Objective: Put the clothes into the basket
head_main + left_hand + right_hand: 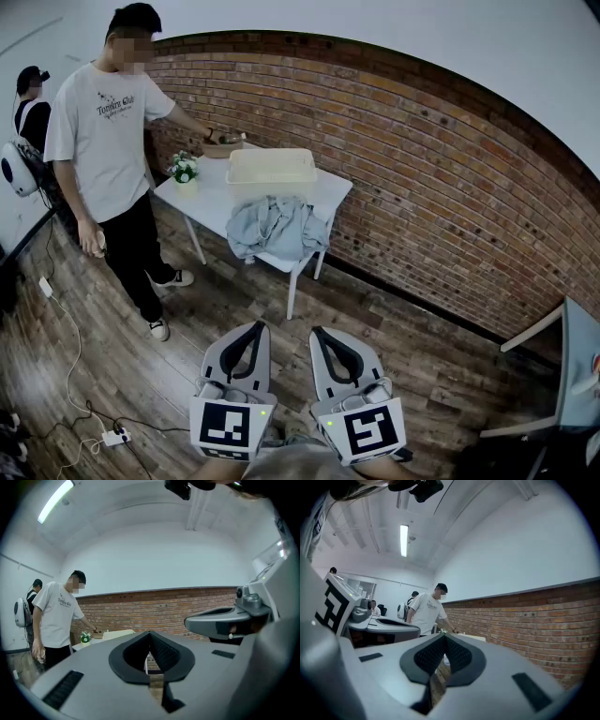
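A heap of pale blue-grey clothes (275, 228) lies on the near edge of a white table (208, 193) and hangs over its front. Behind the heap stands a shallow cream basket (272, 166). My left gripper (255, 327) and right gripper (319, 332) are held side by side low in the head view, well short of the table, both shut with nothing between the jaws. In the left gripper view the basket (117, 633) shows small beyond the shut left gripper (150, 633). The right gripper (445, 636) points level toward the table.
A person in a white T-shirt (108, 131) stands at the table's left and reaches onto it beside a small flower pot (184, 170). A second person (28, 103) is behind. Brick wall (422, 178) runs behind. Cables and a power strip (114, 436) lie on the wooden floor; another table (574, 366) is at right.
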### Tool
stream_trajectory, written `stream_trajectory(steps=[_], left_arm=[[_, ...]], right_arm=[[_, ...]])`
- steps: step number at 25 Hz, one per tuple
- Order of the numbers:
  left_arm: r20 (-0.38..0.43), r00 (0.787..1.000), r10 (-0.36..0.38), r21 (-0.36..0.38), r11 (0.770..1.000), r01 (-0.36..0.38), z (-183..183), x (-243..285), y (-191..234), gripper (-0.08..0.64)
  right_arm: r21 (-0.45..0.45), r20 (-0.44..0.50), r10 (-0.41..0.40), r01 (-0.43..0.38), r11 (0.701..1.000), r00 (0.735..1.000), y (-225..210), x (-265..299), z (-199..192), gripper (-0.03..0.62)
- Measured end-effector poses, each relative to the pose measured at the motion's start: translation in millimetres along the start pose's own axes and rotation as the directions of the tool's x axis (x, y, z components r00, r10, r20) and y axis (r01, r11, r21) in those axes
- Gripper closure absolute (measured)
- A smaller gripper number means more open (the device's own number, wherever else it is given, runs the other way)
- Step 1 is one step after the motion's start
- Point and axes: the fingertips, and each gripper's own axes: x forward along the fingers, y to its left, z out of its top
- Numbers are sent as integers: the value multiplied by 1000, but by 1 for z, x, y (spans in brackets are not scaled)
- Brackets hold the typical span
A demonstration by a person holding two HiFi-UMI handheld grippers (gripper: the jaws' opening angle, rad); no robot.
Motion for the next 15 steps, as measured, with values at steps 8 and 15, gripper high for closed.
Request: stream_trajectory(steps=[8, 15], left_arm=[[0, 1000, 11, 15, 1000, -11, -2, 5, -4, 551], [-19, 999, 33, 19, 999, -33, -7, 18, 0, 551]], right_arm=[[-2, -13, 0, 0, 1000, 1000, -9, -1, -5, 586], [17, -21, 5, -5, 1000, 1000, -20, 11, -9, 584]])
